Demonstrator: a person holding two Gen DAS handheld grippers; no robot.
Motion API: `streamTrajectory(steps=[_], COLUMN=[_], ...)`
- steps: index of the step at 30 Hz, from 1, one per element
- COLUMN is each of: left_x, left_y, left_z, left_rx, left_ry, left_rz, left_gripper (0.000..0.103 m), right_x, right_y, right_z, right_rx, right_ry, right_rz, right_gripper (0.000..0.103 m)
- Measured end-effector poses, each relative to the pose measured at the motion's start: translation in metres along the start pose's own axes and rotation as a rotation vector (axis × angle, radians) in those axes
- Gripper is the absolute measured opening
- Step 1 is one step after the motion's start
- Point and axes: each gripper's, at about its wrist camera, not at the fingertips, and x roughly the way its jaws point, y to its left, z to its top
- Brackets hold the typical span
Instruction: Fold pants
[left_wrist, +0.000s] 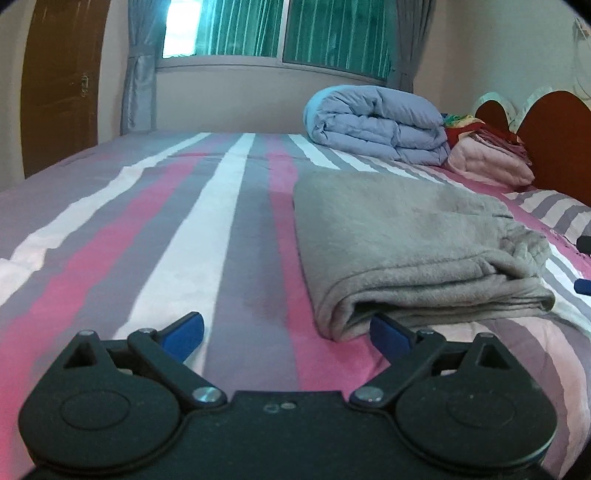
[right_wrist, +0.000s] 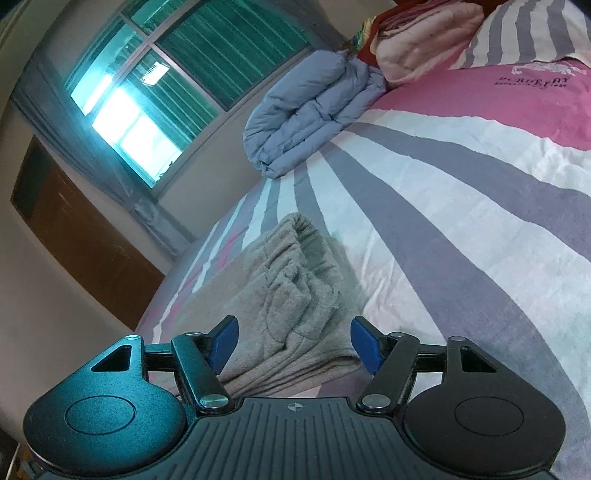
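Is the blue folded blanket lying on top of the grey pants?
No, the blue blanket lies farther back on the striped bed, apart from the folded grey pants.

We hold our left gripper (left_wrist: 287, 334) low and tipped a little downward, its jaws spread wide, with nothing pressed between the blue pads (left_wrist: 184, 334). The right-hand pad sits close against a fold of grey cloth without clamping it. Our right gripper (right_wrist: 294, 343) also tips slightly downward, rolled to one side, its jaws parted and the pads (right_wrist: 365, 345) clear of anything, gripping nothing.
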Motion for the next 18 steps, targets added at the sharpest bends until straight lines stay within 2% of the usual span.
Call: streamTrajectory(steps=[4,7,10,18], left_x=[0.013,0.01,0.006,-0.002], left_y=[0.001,0.011,0.024,0.026], left_z=[-0.001,-0.002,-0.002,-0.001], left_rx=[0.009,-0.001,-0.042,-0.031], left_ry=[0.012,0.009,0.01,0.003], left_rz=[0.008,0.044,0.022,0.028], left_gripper=[0.09,0.088,0.088,0.085], right_x=[0.004,0.007,0.011,0.014], right_y=[0.002,0.003,0.002,0.008], right_z=[-0.001,-0.001,-0.003,-0.007], right_rx=[-0.024,-0.036,-0.04,-0.074], right_ry=[0.02,0.028,0.036,0.051], right_rz=[-0.006,-0.015,-0.02,-0.02], right_gripper=[0.067,0.067,0.067,0.067])
